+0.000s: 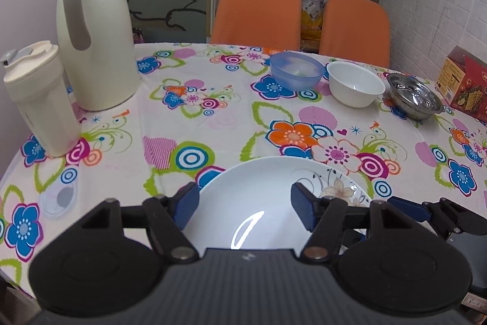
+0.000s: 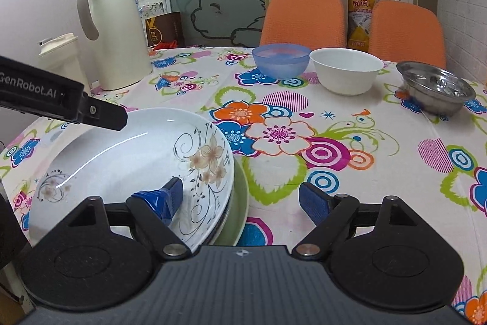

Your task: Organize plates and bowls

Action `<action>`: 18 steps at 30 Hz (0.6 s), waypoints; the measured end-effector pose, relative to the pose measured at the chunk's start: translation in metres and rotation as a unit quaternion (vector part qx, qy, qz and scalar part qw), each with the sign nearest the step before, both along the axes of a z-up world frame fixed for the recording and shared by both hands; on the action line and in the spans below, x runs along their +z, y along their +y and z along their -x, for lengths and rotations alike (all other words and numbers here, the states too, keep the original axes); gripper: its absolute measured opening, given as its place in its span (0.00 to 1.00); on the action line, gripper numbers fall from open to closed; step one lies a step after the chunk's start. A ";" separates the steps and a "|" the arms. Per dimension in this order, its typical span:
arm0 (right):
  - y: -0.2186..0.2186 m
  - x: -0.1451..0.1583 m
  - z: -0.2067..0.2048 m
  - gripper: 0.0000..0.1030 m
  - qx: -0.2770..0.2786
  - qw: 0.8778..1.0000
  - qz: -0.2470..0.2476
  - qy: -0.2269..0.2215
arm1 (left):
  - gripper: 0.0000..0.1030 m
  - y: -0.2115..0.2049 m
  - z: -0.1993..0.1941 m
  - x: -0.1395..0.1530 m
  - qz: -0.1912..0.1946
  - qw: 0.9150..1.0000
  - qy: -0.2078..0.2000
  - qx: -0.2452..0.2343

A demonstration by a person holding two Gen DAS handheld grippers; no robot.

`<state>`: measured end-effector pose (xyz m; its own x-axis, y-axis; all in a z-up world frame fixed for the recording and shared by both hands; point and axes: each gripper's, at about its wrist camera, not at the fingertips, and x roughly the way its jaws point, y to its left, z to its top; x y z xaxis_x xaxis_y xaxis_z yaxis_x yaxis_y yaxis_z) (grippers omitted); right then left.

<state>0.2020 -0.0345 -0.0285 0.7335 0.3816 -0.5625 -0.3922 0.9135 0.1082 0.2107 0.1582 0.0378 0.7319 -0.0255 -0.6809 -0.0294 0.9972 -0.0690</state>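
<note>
A white plate with a flower print (image 2: 127, 160) lies on top of a green plate (image 2: 239, 203) at the near edge of the table; it also shows in the left wrist view (image 1: 258, 197). My left gripper (image 1: 245, 203) is open above this plate, jaws wide apart. My right gripper (image 2: 240, 200) is open at the plate's right rim, with its left finger (image 2: 170, 198) over the plate. At the far right stand a blue bowl (image 2: 280, 60), a white bowl (image 2: 347, 70) and a steel bowl (image 2: 436, 87), separate, in a row.
A tall cream thermos jug (image 1: 97, 32) and a cream tumbler (image 1: 39, 99) stand at the far left. A red box (image 1: 465, 81) sits at the right edge. Two orange chairs (image 1: 255, 14) stand behind the table with the flowered cloth (image 2: 334, 172).
</note>
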 end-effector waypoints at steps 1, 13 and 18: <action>-0.003 0.001 -0.001 0.68 -0.003 1.000 -0.003 0.005 | 0.63 -0.001 -0.001 0.000 -0.001 1.000 0.000 -0.001; -0.123 0.032 -0.025 0.68 -0.093 0.993 -0.078 0.010 | 0.67 -0.062 -0.045 0.011 0.028 0.996 0.029 -0.085; -0.190 0.032 -0.053 0.68 -0.159 0.983 -0.088 0.021 | 0.68 -0.112 -0.097 0.018 0.045 0.989 0.040 -0.132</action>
<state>0.2547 -0.2245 0.0035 0.8090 0.2316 -0.5403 -0.0826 0.9548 0.2856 0.3079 0.0462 0.0560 0.6352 -0.2717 -0.7229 0.2231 0.9607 -0.1651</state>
